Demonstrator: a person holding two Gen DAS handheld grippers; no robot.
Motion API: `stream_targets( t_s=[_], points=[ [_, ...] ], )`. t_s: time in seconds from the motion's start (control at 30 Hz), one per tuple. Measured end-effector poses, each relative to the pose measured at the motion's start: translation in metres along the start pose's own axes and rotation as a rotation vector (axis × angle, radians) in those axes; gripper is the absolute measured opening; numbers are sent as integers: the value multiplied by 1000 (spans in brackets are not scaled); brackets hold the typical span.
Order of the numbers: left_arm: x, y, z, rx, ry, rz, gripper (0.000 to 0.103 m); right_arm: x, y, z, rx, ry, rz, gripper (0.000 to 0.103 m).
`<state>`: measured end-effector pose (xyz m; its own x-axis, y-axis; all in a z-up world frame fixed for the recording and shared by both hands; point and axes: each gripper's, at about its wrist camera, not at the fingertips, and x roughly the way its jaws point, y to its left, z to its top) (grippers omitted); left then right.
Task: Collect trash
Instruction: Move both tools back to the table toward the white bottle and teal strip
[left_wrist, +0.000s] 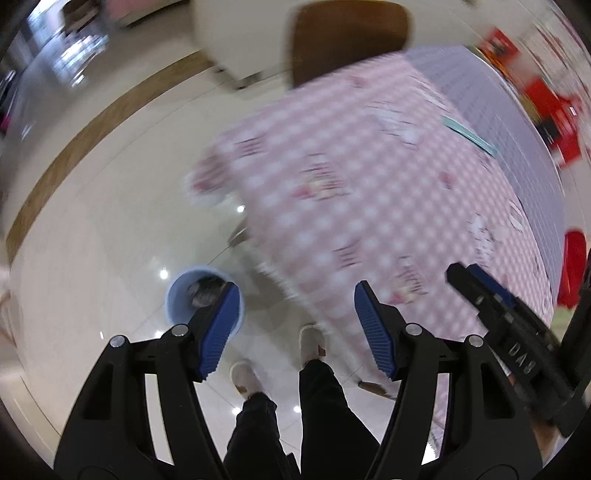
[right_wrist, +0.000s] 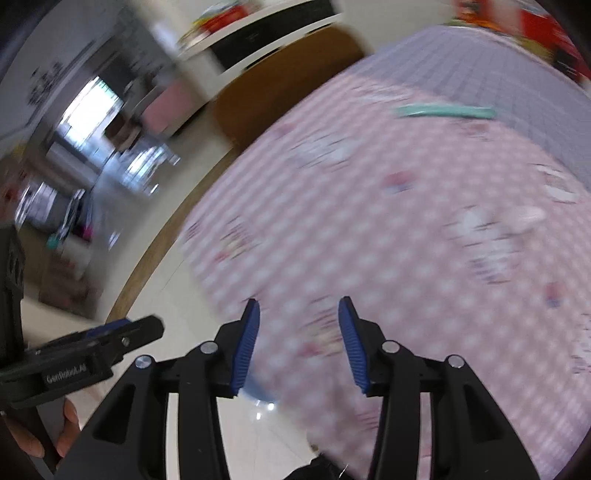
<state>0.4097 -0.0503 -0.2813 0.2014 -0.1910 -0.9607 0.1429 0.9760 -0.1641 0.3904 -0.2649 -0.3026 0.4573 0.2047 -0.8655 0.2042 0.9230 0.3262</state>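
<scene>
My left gripper (left_wrist: 297, 301) has its jaws wide apart with nothing between them, hanging over the glossy white tile floor (left_wrist: 110, 240). My right gripper (right_wrist: 299, 314) is part open and empty over the pink checked tablecloth (right_wrist: 388, 229). Light blue round trash bin (left_wrist: 177, 295) stands on the floor beside the table edge, something crumpled and grey inside. A teal flat strip (right_wrist: 445, 110) lies far up the cloth; blur hides what it is.

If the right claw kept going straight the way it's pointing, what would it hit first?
Most likely the pink checked tablecloth over the table. The right claw is empty with its jaws apart, and only that cloth shows between and beyond its pads. The frame is blurred, so depth is uncertain.
</scene>
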Motion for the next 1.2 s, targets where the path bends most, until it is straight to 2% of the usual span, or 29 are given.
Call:
stream_targets(
  t_s=[0.1, 0.17, 0.27, 0.37, 0.77, 1.1, 1.2],
  points=[
    [14, -42, 13, 66, 13, -20, 64, -16, -56, 11, 102, -61, -96, 44],
    [26, -72, 22, 105, 25, -31, 64, -18, -90, 16, 158, -68, -136, 44],
    [40, -105, 32, 145, 42, -35, 64, -11, -127, 24, 224, -54, -172, 44],
    [53, -128, 45, 166, 58, -35, 64, 2, -157, 31, 293, -24, -159, 44],
    [81, -162, 79, 156, 85, -3, 66, 32, -180, 64, 311, 22, -116, 43],
    [93, -181, 100, 151, 94, 4, 67, 37, -200, 91, 343, 5, -93, 44],
    [96, -183, 104, 151, 100, 4, 67, 39, -201, 101, 339, -1, -94, 48]
  ],
)
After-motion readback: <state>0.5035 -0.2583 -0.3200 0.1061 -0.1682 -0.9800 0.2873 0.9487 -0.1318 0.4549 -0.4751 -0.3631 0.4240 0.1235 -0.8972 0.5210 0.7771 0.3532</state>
